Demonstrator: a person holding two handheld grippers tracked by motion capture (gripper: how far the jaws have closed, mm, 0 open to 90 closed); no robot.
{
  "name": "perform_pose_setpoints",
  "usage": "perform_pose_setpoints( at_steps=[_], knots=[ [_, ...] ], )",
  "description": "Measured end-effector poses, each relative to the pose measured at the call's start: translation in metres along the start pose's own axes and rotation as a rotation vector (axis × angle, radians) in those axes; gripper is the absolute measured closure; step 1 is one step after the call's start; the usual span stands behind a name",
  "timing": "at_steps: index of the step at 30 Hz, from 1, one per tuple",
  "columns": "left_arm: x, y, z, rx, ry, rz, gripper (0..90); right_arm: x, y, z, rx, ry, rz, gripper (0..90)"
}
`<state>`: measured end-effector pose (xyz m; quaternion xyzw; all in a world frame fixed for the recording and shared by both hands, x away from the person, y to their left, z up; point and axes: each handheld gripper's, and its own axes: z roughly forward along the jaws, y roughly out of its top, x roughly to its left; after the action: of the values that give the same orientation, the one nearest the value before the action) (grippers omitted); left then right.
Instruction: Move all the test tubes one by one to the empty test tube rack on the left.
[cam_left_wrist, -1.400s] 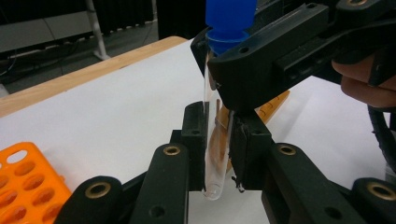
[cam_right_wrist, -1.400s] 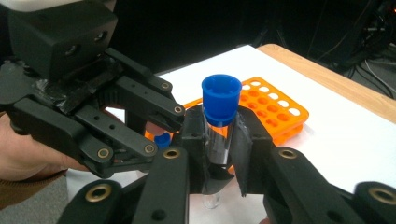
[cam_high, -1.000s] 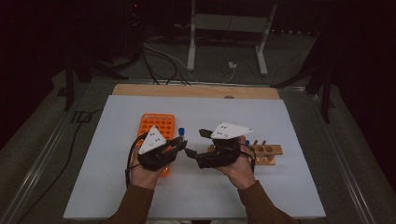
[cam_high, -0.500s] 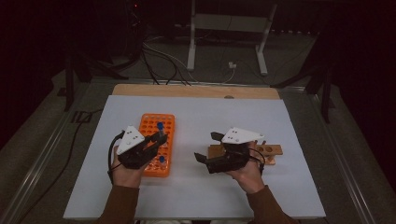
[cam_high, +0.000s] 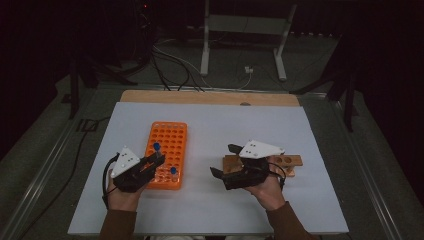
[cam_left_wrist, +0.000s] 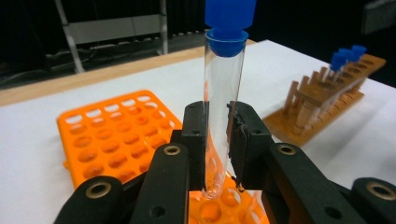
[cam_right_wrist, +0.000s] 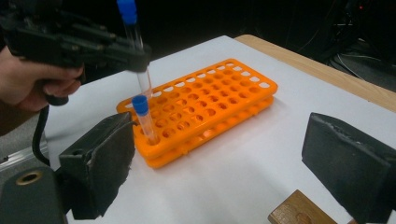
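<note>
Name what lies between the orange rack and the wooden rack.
Bare white table separates the orange rack from the wooden rack in the high view.

A clear test tube (cam_left_wrist: 220, 107) with a blue cap is held upright, its rounded bottom just above a hole at the near end of the orange rack (cam_high: 170, 145). A second capped tube (cam_right_wrist: 144, 119) is seated upright in the rack's near row.

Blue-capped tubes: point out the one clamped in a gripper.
The tube in the left gripper, hanging over the orange rack; another stands seated in the rack.
</note>
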<state>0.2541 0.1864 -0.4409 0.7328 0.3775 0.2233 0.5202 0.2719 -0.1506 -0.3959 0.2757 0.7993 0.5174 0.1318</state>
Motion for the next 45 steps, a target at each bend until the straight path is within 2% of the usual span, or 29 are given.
perform_pose_setpoints(
  at_steps=[5,10,21,30,37,45],
  knots=[
    [-0.002,-0.011,0.002,0.005,-0.032,0.008,77.5,0.001,-0.001,0.0,0.0,0.003,-0.004,9.4],
    [-0.005,-0.018,0.006,0.024,-0.038,0.014,77.5,0.0,-0.002,-0.001,-0.003,0.005,-0.001,9.5],
    [-0.01,-0.029,0.013,0.062,-0.024,0.022,77.4,-0.001,-0.01,-0.004,-0.013,0.01,0.021,9.7],
    [-0.015,-0.038,0.015,0.093,-0.013,0.03,77.4,-0.006,-0.029,-0.01,-0.005,-0.004,0.061,7.5],
    [-0.015,-0.045,0.02,0.129,-0.004,0.042,77.4,-0.009,-0.036,-0.015,0.006,-0.005,0.048,5.8],
    [-0.017,-0.047,0.021,0.164,0.013,0.073,77.4,-0.013,-0.041,-0.024,-0.001,-0.012,0.045,5.7]
  ],
)
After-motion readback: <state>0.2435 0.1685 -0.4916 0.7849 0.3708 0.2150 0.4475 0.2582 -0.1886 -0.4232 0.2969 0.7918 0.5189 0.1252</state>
